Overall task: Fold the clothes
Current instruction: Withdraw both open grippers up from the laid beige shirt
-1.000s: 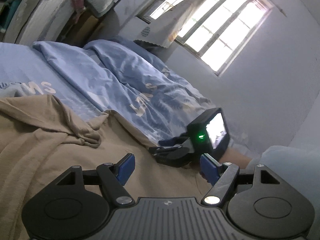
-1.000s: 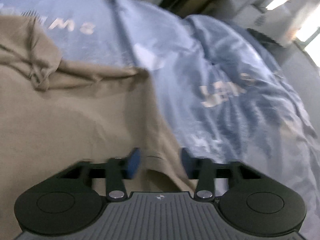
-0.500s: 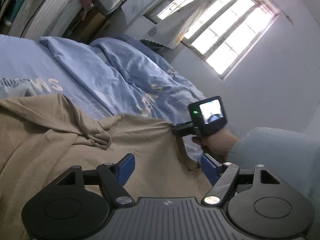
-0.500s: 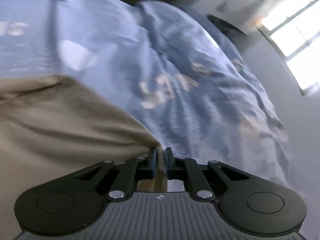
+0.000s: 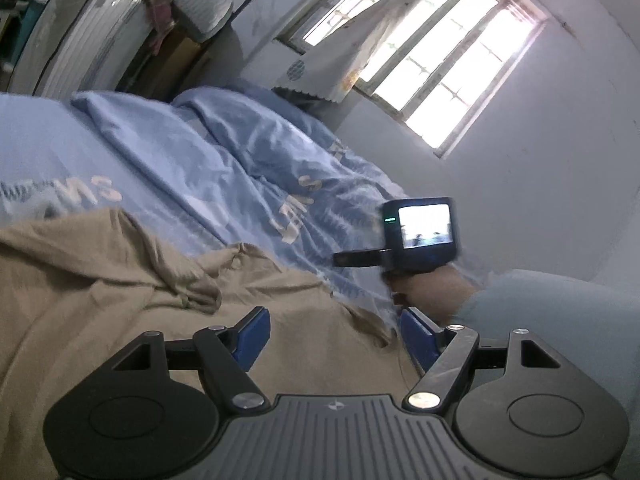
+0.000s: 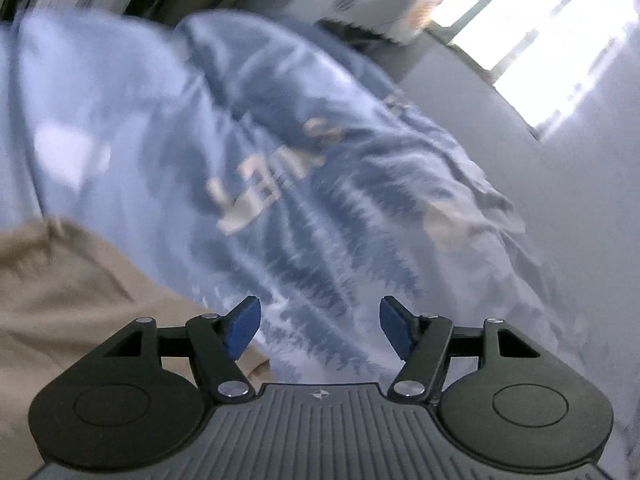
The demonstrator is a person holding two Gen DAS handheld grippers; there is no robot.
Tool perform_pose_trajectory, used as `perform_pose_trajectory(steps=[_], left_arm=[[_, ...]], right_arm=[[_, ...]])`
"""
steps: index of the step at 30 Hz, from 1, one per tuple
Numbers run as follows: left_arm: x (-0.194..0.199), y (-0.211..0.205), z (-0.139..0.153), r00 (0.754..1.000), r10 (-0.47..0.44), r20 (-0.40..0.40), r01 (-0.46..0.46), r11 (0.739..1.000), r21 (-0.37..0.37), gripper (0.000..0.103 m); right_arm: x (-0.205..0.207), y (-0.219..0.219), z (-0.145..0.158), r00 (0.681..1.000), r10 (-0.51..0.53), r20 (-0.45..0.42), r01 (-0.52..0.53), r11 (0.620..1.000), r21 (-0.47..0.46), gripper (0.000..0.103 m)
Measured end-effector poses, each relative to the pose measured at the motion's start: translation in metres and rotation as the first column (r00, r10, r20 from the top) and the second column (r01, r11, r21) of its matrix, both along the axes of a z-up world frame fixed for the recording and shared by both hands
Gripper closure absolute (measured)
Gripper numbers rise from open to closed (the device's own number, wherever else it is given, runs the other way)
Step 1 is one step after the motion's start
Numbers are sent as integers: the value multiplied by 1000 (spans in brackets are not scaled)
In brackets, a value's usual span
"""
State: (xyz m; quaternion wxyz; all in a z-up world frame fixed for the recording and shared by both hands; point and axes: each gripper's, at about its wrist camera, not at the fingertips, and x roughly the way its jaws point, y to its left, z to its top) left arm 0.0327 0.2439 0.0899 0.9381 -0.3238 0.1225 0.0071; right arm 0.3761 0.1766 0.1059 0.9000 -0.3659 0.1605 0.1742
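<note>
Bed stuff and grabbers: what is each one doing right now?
Shirt: tan, lying rumpled on the bed, nothing holding it.
Duvet: blue, bunched in folds.
Left gripper: open, over the shirt.
Right gripper: open, empty, over the duvet.
Curtain: hanging across part of the window.

Left hand-held gripper (image 5: 334, 334): I see its blue fingers spread wide, nothing between them.
Right hand-held gripper (image 6: 320, 328): my view shows fingers parted, empty.
Right hand (image 5: 430, 290): wrapped around its gripper's handle, raised, sleeve at wrist.
</note>
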Motion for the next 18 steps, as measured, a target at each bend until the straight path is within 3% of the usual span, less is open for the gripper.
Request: perform_pose_trajectory(steps=[4, 9, 14, 18], left_arm=[[-4, 3, 9, 999, 24, 35, -25, 999, 24, 31], [-20, 20, 34, 992, 51, 116, -55, 998, 26, 31], [-65, 50, 81, 973, 81, 217, -89, 996, 29, 31], [-130, 82, 132, 959, 91, 268, -109, 992, 56, 31]], right_arm=[[-39, -28, 52, 999, 34, 1, -34, 995, 89, 36], [-120, -83, 140, 998, 67, 6, -67, 978, 200, 35], [-240, -146, 229, 992, 102, 69, -118, 949, 292, 31], [-338, -197, 300, 984, 126, 124, -163, 918, 361, 28]])
